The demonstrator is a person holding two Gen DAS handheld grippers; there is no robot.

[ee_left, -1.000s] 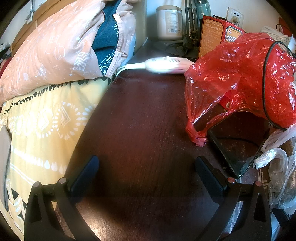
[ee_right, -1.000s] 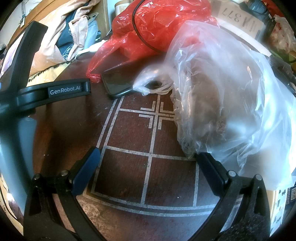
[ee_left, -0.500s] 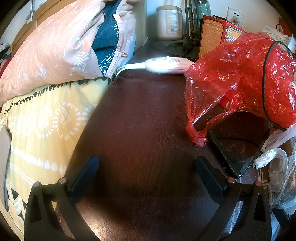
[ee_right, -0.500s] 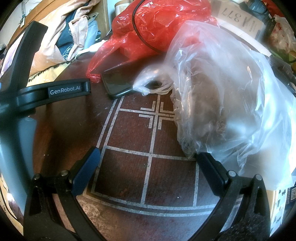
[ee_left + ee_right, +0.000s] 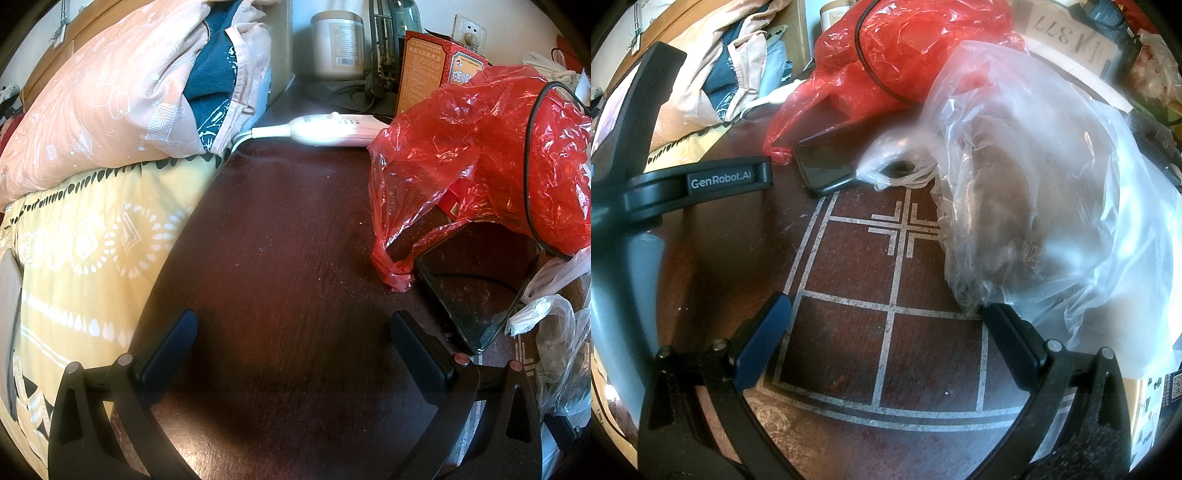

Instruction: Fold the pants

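Nothing has moved since a second ago: my left gripper [image 5: 291, 332] and right gripper [image 5: 886, 332] both hang spread and empty over the dark table [image 5: 280, 229]. No pants in either view (perhaps among the bedding [image 5: 110, 96]?). Reaching out, I could snag the clear bag [image 5: 1034, 192], red bag [image 5: 480, 155] or phone [image 5: 476, 288].

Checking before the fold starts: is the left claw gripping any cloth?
No. The left claw stands open above the bare dark table, with nothing between its fingers.
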